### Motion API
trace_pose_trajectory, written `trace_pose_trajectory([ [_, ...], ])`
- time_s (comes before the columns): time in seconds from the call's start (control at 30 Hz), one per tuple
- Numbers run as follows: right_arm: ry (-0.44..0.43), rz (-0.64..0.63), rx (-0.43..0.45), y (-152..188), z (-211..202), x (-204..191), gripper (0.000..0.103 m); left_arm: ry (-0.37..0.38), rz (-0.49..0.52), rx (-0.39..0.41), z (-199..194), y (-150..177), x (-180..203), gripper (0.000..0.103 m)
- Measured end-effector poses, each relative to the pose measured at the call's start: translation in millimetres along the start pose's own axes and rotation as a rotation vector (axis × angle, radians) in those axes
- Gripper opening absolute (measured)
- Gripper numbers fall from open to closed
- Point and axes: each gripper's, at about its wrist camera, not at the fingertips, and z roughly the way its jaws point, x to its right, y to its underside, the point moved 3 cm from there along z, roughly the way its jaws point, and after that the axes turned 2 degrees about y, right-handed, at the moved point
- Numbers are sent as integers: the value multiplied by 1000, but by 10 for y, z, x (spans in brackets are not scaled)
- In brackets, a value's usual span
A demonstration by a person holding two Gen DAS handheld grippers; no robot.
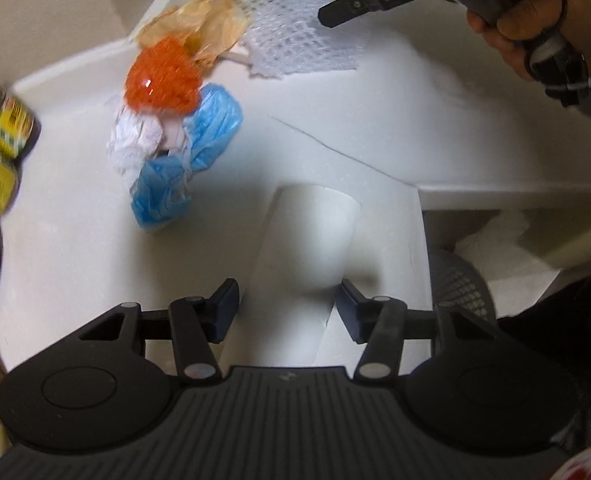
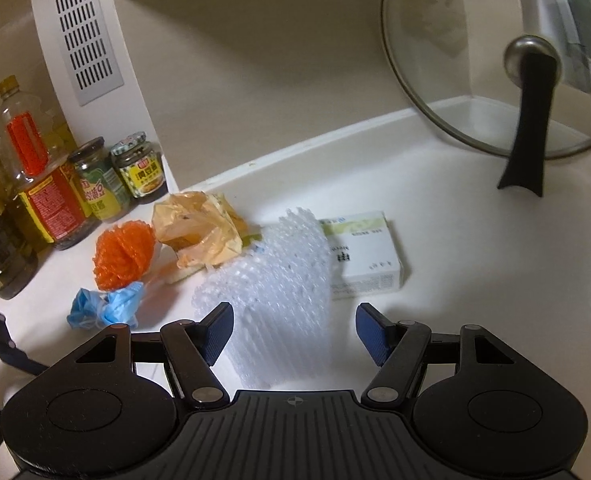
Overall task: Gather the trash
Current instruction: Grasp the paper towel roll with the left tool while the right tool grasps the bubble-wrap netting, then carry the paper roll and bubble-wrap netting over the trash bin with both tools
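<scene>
My left gripper [image 1: 287, 308] points steeply down over the white desk [image 1: 75, 240], its jaws pinching a white paper tube [image 1: 307, 248] that stands between the pads; both pads appear to touch it. My right gripper [image 2: 293, 334] hovers with jaws spread, unclosed, over a sheet of white foam netting [image 2: 279, 280] that lies between them without being pressed. Most of the trash is uncollected and lies clustered on the desk: an orange mesh ball [image 2: 123, 254], a crumpled tan plastic bag [image 2: 197, 230] just beside it, a blue wad [image 2: 105, 308] nearer me, and crumpled white paper [image 1: 133, 146] touching the blue piece. A small white carton [image 2: 365, 256] sits partly under the netting; whether it counts as trash I cannot tell. Oil bottles [image 2: 35, 184] and sauce jars [image 2: 139, 168] stand at the back. A dark basket [image 1: 465, 292] shows below the desk edge, possibly the bin. By my judgement the task is at an early stage.
</scene>
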Motion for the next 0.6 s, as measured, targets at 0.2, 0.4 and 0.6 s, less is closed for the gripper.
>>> trace_pose_trajectory([
  [0.2, 0, -25, -24, -10, 158, -28, 68, -18, -107, 26, -38, 71, 10, 47],
  [0.4, 9, -74, -8, 31, 125, -72, 13, -52, -250, 100, -152, 130, 79, 47],
  [0.6, 1, -77, 42, 41, -198, -99, 9, -118, -375, 174, -321, 111, 227, 47],
])
